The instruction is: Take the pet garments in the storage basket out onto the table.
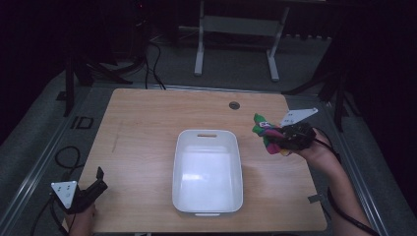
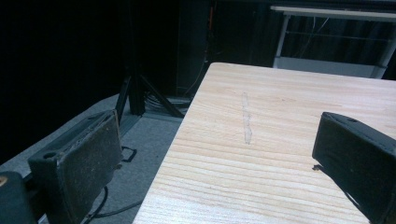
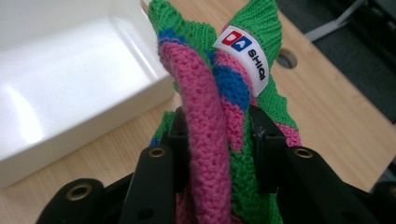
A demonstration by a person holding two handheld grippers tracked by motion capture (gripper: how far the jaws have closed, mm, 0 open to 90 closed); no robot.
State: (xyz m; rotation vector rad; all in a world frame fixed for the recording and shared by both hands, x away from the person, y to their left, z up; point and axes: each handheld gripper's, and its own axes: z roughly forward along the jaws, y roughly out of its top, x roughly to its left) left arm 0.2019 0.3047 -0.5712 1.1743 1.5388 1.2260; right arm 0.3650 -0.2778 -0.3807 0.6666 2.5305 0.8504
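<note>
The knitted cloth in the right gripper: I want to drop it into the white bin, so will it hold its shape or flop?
The knitted cloth looks soft: it bunches into folds between the jaws of the right gripper, so it will probably flop. The yarn's rough texture suggests it won't slip. It is likely light, and should land limp in the white bin.

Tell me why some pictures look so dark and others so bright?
High view: dim all round, with a soft glare on the floor of the white plastic tub. Left gripper view: black background, light only on the pale wooden table. Right gripper view: bright and close, the pink, green and blue knitted cloth sharp, the tub washed out.
</note>
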